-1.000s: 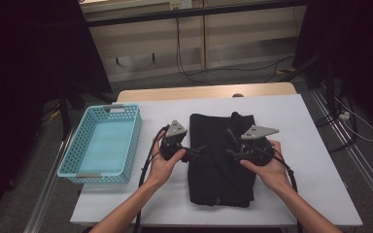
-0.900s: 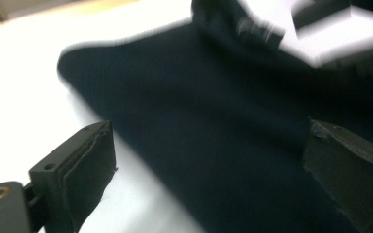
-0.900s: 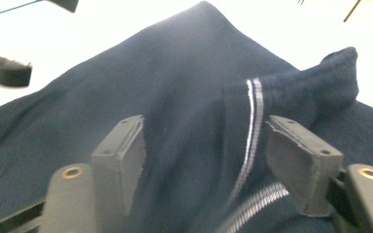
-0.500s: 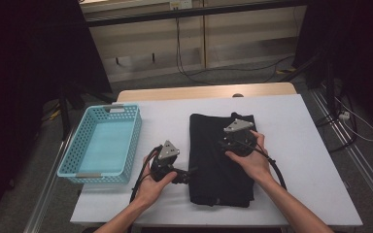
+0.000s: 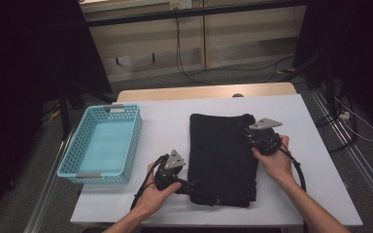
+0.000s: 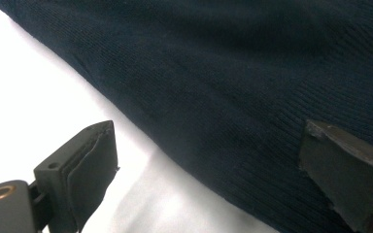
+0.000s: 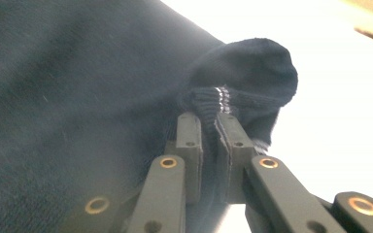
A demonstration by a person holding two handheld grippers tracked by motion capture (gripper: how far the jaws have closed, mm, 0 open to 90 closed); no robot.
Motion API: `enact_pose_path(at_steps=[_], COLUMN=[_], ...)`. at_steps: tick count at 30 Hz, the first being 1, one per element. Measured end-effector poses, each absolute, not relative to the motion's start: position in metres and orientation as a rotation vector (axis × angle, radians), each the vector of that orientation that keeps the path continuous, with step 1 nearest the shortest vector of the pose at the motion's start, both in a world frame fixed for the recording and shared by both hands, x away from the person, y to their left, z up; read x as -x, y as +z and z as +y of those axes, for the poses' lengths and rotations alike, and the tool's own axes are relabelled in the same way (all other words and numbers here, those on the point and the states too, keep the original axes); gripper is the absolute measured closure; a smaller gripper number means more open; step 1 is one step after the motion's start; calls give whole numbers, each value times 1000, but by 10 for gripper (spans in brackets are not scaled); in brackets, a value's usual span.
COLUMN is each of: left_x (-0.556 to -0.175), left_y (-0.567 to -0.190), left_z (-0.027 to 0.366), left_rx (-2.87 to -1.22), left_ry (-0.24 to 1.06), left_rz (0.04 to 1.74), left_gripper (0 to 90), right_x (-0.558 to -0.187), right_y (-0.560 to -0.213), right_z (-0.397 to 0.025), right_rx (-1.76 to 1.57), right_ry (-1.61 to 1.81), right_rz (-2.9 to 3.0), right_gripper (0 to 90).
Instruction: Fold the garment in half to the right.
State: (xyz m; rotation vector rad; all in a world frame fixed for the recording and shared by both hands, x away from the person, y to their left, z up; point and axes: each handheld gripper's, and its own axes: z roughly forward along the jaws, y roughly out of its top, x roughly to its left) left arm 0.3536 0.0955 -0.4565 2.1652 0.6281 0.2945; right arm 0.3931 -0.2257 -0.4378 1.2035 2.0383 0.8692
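a folded black knit garment (image 5: 222, 158) lies flat on the white table (image 5: 165, 121), in the centre-right of the high view, running from mid-frame down toward the near edge. a light blue plastic basket (image 5: 128, 141) sits to its left, well apart from it, in the left-centre of that view.

the right gripper (image 5: 250, 133) is at the garment's upper right corner, held in the person's right hand (image 5: 274, 160). in the right gripper view its jaws are pressed together on a bunched fold of the dark ribbed fabric (image 7: 218, 104), which rises in a rounded lump just beyond the tips, with white table behind it at the right of the frame.

the left gripper (image 5: 190, 184) is at the lower left of the garment, held in the left hand (image 5: 158, 194), low and pointing toward the cloth's edge. in the left gripper view its jaws stand wide apart: one over bare table at the lower left of the frame, the other over the fabric (image 6: 233, 97) at the lower right, gripping nothing.
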Motion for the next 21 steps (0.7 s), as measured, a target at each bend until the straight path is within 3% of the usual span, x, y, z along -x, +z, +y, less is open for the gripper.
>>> enact_pose_path(at_steps=[8,13,21], left_x=[-352,-352,-351], left_y=[-464,-461,-459], left_z=[91,97,100], left_rx=[-2198,-2188,-2180], left_ry=[295,261,263], left_rz=[622,632,607], left_gripper=[84,86,74], right_x=[-391,-393,-433], right_y=[-444,-441,-434], right_z=[-249,-256,-254], right_rx=[-1252,-1269,-1277], right_ry=[842,877,939], right_rz=[2057,2023,2002], right_gripper=[799,513,437])
